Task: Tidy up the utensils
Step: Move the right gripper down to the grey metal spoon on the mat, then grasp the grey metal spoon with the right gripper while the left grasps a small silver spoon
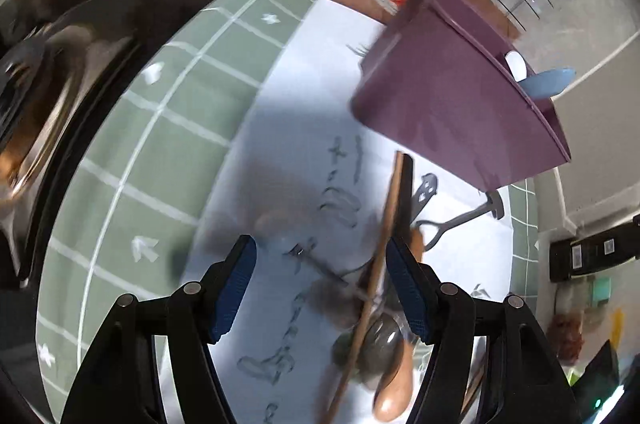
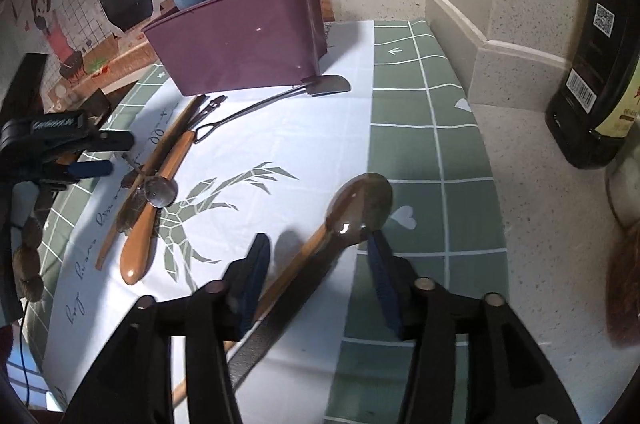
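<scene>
Right hand-held gripper (image 2: 318, 274) spread wide, pads clear of the wooden spoon (image 2: 360, 205) lying between them on the table (image 2: 520, 183). Left hand-held gripper (image 1: 320, 288) also wide, empty, hovering over the pile of utensils (image 1: 380, 304) near the purple bin (image 1: 460, 111). Likely risk: clipping the crossed handles and scattering the pile, or pinching two pieces together.

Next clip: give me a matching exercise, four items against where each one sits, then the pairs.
1. purple plastic utensil bin
2. brown wooden spoon
3. flat metal spatula
4. dark glass bottle

a. between the right gripper's open jaws
b. on the speckled counter, off the cloth
c. holding a blue and a white utensil
d. blade at the bin's base

Pairs: 1-c, 2-a, 3-d, 4-b
</scene>
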Demonstrator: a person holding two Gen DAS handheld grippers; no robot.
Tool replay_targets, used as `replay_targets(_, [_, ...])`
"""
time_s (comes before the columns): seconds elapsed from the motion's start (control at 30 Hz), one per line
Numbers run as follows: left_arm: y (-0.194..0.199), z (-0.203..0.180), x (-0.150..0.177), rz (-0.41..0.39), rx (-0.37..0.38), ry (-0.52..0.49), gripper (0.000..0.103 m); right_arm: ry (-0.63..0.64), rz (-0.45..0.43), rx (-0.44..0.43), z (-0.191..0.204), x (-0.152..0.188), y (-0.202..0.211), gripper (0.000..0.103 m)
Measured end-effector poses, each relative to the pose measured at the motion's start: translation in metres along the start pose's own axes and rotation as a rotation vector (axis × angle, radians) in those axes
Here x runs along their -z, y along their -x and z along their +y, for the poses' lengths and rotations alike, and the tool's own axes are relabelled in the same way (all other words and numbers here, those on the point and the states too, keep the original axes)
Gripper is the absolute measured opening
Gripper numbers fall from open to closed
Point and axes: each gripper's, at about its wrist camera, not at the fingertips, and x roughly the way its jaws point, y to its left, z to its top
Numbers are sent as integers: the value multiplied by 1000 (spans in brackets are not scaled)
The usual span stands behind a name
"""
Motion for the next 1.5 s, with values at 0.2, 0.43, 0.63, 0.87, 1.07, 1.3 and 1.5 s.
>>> replay_targets(0.2, [-17, -36, -9, -18, -30, -162, 66, 32, 36, 6, 14, -1, -5, 78])
replay_targets(0.43, [-7, -42, 39, -22, -103, -431, 66, 136, 55, 33, 21, 1, -6, 76])
replay_targets(0.63, [21, -10, 56, -62, -154, -490, 66, 106, 58, 59, 8, -3, 0, 46])
replay_targets(0.87, [33, 37, 11, -28, -58, -101, 38, 74, 15, 64, -2, -8, 17, 39])
replay_targets(1.07, [14, 33, 0, 27, -56, 78, 38, 80, -19, 75, 1, -4, 28, 39])
replay_targets(1.3, [-3, 0, -8, 30, -81, 11, 23, 25, -26, 76, -7, 0, 31, 39])
replay_targets(1.5, [2, -14, 14, -24, -32, -151, 23, -84, 7, 50, -22, 1, 23, 39])
